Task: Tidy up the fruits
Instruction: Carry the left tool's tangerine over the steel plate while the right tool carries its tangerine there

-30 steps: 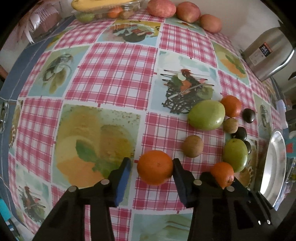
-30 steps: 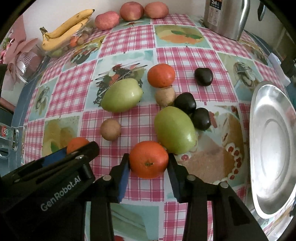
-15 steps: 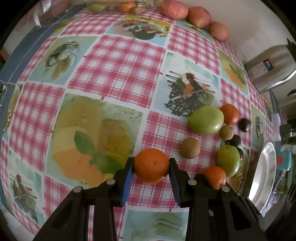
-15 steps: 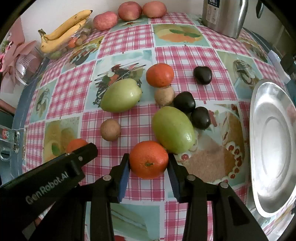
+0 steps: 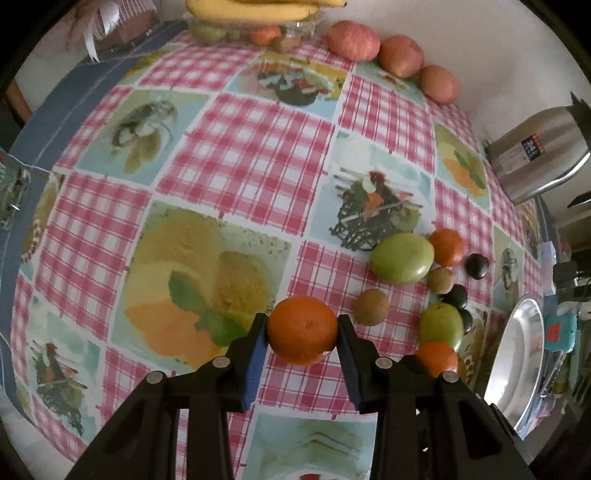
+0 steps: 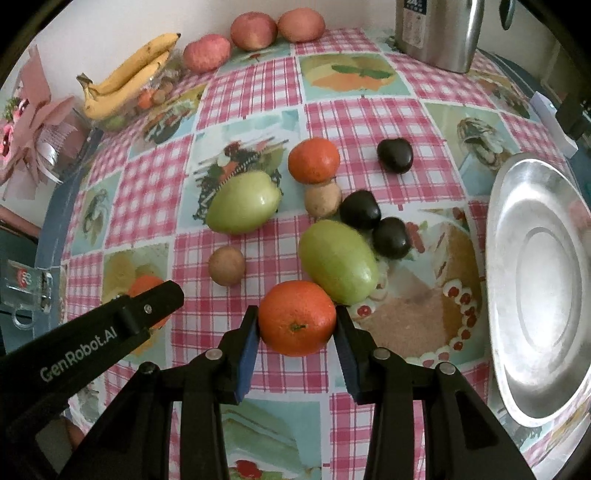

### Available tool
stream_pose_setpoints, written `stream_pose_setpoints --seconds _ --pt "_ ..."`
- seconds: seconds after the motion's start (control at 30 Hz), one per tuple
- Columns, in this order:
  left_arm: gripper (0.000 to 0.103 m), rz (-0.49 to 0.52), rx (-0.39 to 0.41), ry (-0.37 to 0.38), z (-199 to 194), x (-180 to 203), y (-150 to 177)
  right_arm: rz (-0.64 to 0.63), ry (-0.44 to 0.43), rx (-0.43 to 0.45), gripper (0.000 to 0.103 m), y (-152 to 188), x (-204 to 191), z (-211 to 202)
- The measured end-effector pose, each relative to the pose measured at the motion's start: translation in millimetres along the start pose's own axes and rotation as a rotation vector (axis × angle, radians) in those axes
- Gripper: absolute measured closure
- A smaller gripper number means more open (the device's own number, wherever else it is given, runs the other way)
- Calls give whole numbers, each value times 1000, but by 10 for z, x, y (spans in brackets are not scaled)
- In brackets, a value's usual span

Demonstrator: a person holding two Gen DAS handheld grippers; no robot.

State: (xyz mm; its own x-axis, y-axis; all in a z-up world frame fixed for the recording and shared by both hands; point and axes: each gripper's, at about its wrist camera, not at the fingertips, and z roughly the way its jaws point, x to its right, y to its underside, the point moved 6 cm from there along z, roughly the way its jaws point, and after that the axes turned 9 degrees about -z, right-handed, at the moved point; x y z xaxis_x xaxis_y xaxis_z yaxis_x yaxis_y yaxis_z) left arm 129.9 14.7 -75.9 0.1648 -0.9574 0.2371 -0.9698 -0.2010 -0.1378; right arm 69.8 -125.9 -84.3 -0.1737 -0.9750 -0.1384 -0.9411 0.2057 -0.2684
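Note:
My left gripper (image 5: 301, 332) is shut on an orange (image 5: 302, 329) and holds it just above the checked tablecloth. My right gripper (image 6: 296, 321) is shut on a second orange (image 6: 296, 317), beside a green mango (image 6: 338, 260). Further back on the cloth lie another green mango (image 6: 242, 202), a third orange (image 6: 314, 160), two brown kiwis (image 6: 226, 266) (image 6: 322, 199) and three dark plums (image 6: 394, 155). The left gripper's body (image 6: 92, 328) shows at the left in the right wrist view.
A steel plate (image 6: 539, 288) lies at the right. A steel kettle (image 6: 439, 29) stands at the back right. Three red apples (image 6: 255, 31) and a container with bananas (image 6: 125, 77) line the far edge. A pink bouquet (image 6: 33, 122) sits far left.
The left gripper closed on its orange and lifted it slightly, tilting the view up. The right gripper stays shut on its orange, which has risen a little.

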Motion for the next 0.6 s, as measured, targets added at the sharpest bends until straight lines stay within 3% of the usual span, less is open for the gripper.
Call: stream_pose_setpoints --seconds 0.37,0.6 --pt "64 25 113 21 -435 77 -31 23 7 132 62 -109 104 -439" --pt "64 33 126 26 -454 176 35 56 28 137 62 -110 259 -496"
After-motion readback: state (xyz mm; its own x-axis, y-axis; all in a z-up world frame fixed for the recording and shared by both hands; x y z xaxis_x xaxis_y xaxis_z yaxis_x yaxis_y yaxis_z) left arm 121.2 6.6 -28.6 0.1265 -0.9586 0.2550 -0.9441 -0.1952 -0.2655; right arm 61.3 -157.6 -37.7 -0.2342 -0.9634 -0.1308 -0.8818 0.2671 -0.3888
